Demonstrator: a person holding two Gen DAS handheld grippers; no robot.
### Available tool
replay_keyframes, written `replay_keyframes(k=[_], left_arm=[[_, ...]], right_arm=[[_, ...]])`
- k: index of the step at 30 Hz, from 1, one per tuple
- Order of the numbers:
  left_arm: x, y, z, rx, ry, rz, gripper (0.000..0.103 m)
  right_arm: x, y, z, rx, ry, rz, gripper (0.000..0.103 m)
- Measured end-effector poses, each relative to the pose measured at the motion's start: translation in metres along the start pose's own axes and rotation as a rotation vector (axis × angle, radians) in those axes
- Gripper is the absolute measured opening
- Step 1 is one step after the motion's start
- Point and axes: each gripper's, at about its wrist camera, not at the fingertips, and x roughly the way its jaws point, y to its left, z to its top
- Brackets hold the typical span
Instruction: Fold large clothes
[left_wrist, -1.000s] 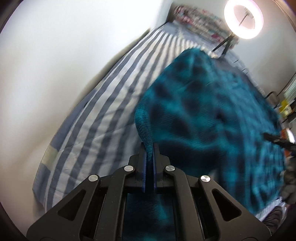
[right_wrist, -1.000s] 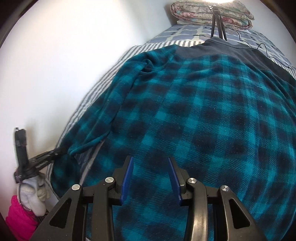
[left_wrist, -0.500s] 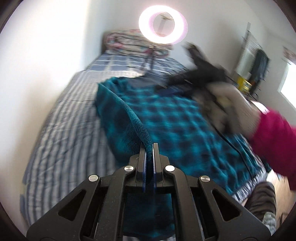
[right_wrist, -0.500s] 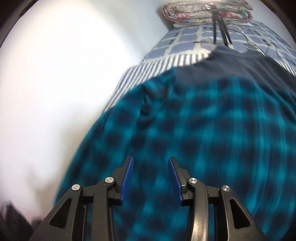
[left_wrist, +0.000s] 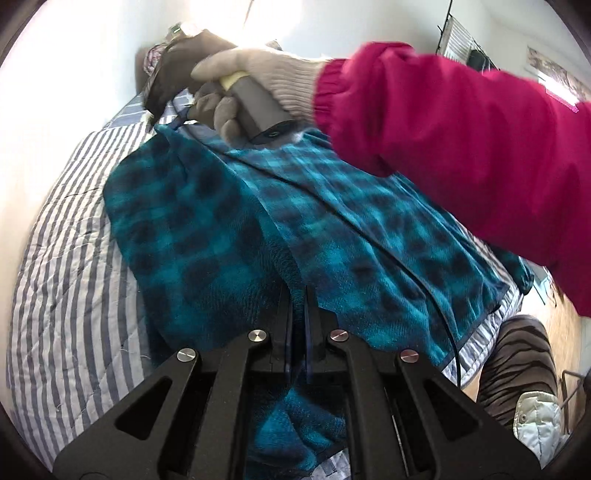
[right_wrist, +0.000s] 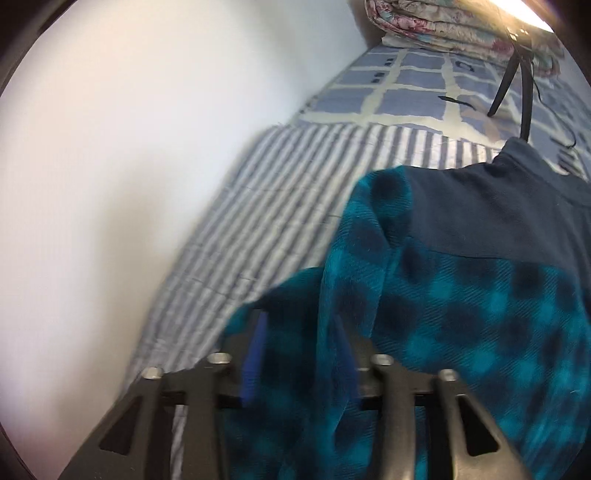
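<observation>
A teal and dark plaid fleece garment (left_wrist: 207, 229) lies spread on the striped bed sheet (left_wrist: 66, 258). My left gripper (left_wrist: 297, 306) is shut on a lifted edge of it, and the cloth hangs down under the fingers. In the right wrist view the garment (right_wrist: 461, 314) shows its dark navy shoulder panel. My right gripper (right_wrist: 299, 354) is at the garment's left edge near that panel. Its jaws are closing and stand wide, with a raised fold of fleece between the blue pads. The left wrist view shows a gloved hand (left_wrist: 251, 70) in a pink sleeve (left_wrist: 443, 122) holding the right gripper (left_wrist: 177, 118).
A white wall runs along the far side of the bed (right_wrist: 266, 206). At the head lie a checked cover, a folded floral quilt (right_wrist: 443, 26) and black tripod legs (right_wrist: 517, 81). A brown striped leg (left_wrist: 517, 362) and a white shoe (left_wrist: 535, 410) stand on the floor.
My left gripper has carried its fleece edge across and rolled, and the gloved hand now fills its view. My right gripper moved up to the shoulder, and a fold now sits between its jaws.
</observation>
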Motion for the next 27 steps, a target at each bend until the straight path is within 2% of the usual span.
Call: replay_keyframes(k=[1,3,6,9,11,12,13,14,16,17,20,22,24,27], left_arm=[[0.001,-0.002,-0.001,0.003,0.004,-0.002,0.002],[0.003,-0.002,-0.002,0.011,0.012,0.001,0.002],[0.005,-0.002,-0.005,0.019,0.026,0.006,0.002],[0.008,-0.005,-0.008,0.026,0.045,0.006,0.003],[0.008,-0.006,-0.011,0.035,0.054,0.024,0.003],[0.008,-0.006,-0.012,0.034,0.058,0.022,0.007],[0.005,-0.005,-0.013,0.030,0.060,0.005,0.011],[0.000,-0.004,-0.015,0.023,0.057,-0.007,0.016],[-0.011,-0.001,-0.019,0.010,0.045,-0.018,0.043],[-0.018,0.000,-0.022,-0.001,0.035,-0.025,0.045],[-0.047,0.005,-0.032,-0.055,0.007,-0.049,0.046],[-0.065,0.010,-0.039,-0.094,-0.012,-0.029,0.046],[-0.081,0.022,-0.048,-0.156,-0.024,-0.004,0.046],[-0.094,0.051,-0.062,-0.294,-0.021,0.014,0.046]], right_arm=[[0.003,-0.005,-0.001,0.009,0.012,-0.021,0.003],[0.002,-0.030,-0.007,0.100,-0.007,-0.006,0.000],[0.002,-0.078,-0.024,0.275,-0.029,-0.006,0.000],[0.008,-0.101,-0.039,0.318,-0.007,-0.049,0.002],[0.007,-0.102,-0.046,0.297,0.002,-0.063,0.004],[0.003,-0.101,-0.050,0.293,0.003,-0.052,0.009],[-0.002,-0.100,-0.052,0.289,-0.004,-0.036,0.019],[-0.012,-0.097,-0.057,0.279,-0.020,-0.023,0.023],[-0.031,-0.090,-0.066,0.252,-0.037,-0.014,0.027],[-0.043,-0.085,-0.073,0.236,-0.043,-0.002,0.027],[-0.081,-0.076,-0.097,0.222,-0.063,0.050,0.030],[-0.105,-0.072,-0.117,0.217,-0.070,0.084,0.031],[-0.132,-0.062,-0.149,0.211,-0.078,0.125,0.033],[-0.150,-0.054,-0.196,0.197,-0.056,0.177,0.035]])
